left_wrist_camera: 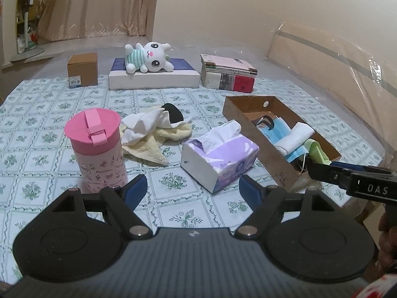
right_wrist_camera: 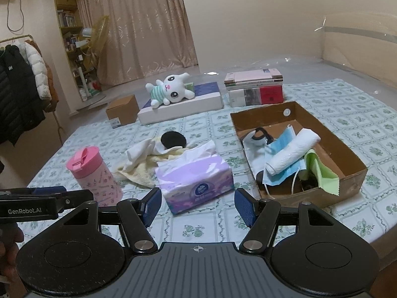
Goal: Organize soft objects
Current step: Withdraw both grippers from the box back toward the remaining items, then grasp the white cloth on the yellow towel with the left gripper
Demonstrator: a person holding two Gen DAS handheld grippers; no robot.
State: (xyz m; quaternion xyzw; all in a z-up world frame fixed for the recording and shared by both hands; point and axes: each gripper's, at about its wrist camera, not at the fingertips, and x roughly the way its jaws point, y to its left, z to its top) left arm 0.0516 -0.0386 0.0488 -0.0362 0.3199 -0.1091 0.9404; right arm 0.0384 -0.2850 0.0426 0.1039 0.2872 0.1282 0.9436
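Observation:
An open cardboard tray (left_wrist_camera: pixel 275 164) (right_wrist_camera: pixel 322 196) holds blue face masks (right_wrist_camera: pixel 280 149), a rolled white towel (right_wrist_camera: pixel 292 151) and a green cloth (right_wrist_camera: pixel 320 168). Left of it lie a purple tissue pack (left_wrist_camera: pixel 223 156) (right_wrist_camera: pixel 196 176) and a heap of white cloth (left_wrist_camera: pixel 144 124), yellow towel (left_wrist_camera: pixel 151 149) and a black round pad (left_wrist_camera: pixel 175 114). A white plush rabbit (left_wrist_camera: pixel 148 58) (right_wrist_camera: pixel 171 90) lies on a flat box at the back. My left gripper (left_wrist_camera: pixel 193 188) hovers open and empty just short of the tissue pack. My right gripper (right_wrist_camera: pixel 197 198) is open too, beside the tray's near corner.
A pink lidded tumbler (left_wrist_camera: pixel 99 149) (right_wrist_camera: pixel 94 173) stands upright at the near left. A stack of books (left_wrist_camera: pixel 228 74) and a small carton (left_wrist_camera: pixel 83 69) sit along the back. The floral cloth's edge drops off on the right. Coats hang at the far left of the right wrist view.

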